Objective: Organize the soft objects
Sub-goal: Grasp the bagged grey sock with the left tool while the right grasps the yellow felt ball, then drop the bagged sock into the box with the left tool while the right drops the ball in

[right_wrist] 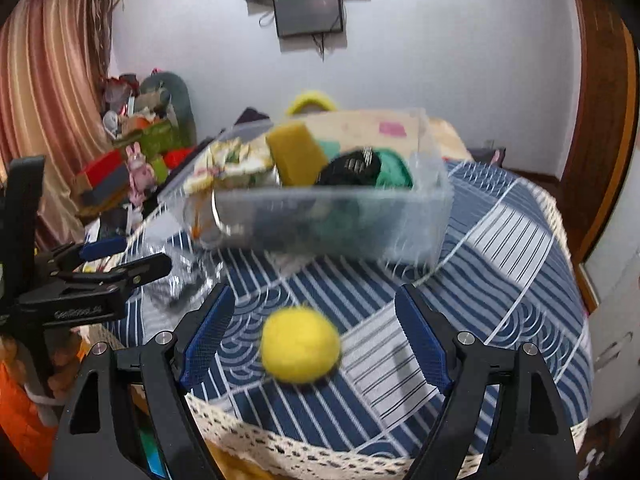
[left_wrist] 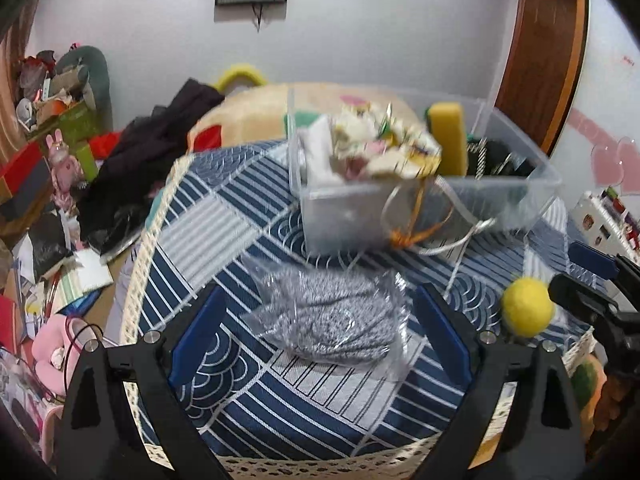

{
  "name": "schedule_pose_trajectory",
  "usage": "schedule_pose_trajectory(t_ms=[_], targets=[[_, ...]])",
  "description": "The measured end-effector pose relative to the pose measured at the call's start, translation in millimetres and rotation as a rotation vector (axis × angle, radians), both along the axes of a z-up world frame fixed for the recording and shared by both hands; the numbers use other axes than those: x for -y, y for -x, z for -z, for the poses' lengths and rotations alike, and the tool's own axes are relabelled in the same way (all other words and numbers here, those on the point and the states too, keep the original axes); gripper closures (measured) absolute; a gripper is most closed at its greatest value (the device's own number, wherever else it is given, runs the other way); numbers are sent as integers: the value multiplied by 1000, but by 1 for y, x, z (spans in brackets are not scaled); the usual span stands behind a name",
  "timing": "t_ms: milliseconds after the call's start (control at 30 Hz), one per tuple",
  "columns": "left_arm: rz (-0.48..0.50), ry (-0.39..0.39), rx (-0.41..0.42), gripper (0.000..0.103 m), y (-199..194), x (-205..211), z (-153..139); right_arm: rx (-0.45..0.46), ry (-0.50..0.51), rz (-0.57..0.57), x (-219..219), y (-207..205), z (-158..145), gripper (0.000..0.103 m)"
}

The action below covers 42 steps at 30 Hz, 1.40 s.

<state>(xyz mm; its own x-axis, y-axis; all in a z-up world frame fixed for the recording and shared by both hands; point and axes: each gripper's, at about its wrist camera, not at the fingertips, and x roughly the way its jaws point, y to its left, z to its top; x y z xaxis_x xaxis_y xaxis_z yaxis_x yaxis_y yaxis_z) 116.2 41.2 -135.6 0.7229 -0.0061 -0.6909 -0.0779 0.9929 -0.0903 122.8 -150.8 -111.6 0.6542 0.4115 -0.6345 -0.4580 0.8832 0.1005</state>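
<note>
Lying on blue patterned tablecloth [left_wrist: 248, 216]: grey cloth in clear bag [left_wrist: 332, 320], just in front of bin [left_wrist: 500, 196], between spread fingers of left gripper [left_wrist: 320, 312], untouched. Yellow ball [right_wrist: 300, 344] on cloth right of bag, in front of bin, between parted fingers of right gripper [right_wrist: 316, 336], no contact. Bin clear plastic, holding yellow sponge [right_wrist: 296, 152], floral pouch [left_wrist: 384, 148], black item [right_wrist: 352, 168], green item [right_wrist: 396, 168]. Ribbons [left_wrist: 420, 220] hang over bin front. Clutter on floor left of bin.

Bare counter [right_wrist: 500, 264] lies right of the yellow ball [right_wrist: 300, 344]; the plastic bin [right_wrist: 400, 216] blocks passage behind it.
</note>
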Motion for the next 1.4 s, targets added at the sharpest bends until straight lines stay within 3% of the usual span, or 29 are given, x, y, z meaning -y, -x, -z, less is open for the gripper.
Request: schedule_pose_trajectory(t_ms=[300, 400, 433, 467, 500, 767, 1200, 1400], targets=[[7, 65, -109, 8, -16, -8, 32, -119, 41, -31, -9, -4, 32, 23], [2, 59, -89, 12, -14, -8, 33, -103, 49, -33, -10, -1, 29, 40], [2, 49, -81, 17, -13, -7, 33, -104, 48, -39, -10, 0, 28, 50], [10, 40, -75, 29, -12, -5, 32, -103, 47, -42, -11, 0, 27, 59], [18, 35, -70, 34, -11, -3, 32, -100, 45, -44, -10, 1, 26, 60], [43, 21, -30, 58, 1, 7, 20, -40, 38, -36, -7, 5, 17, 61], [37, 31, 122, 60, 47, 2, -37, 67, 10, 7, 6, 8, -20, 61], [45, 42, 199, 60, 47, 0, -65, 149, -22, 24, 9, 2, -45, 61]])
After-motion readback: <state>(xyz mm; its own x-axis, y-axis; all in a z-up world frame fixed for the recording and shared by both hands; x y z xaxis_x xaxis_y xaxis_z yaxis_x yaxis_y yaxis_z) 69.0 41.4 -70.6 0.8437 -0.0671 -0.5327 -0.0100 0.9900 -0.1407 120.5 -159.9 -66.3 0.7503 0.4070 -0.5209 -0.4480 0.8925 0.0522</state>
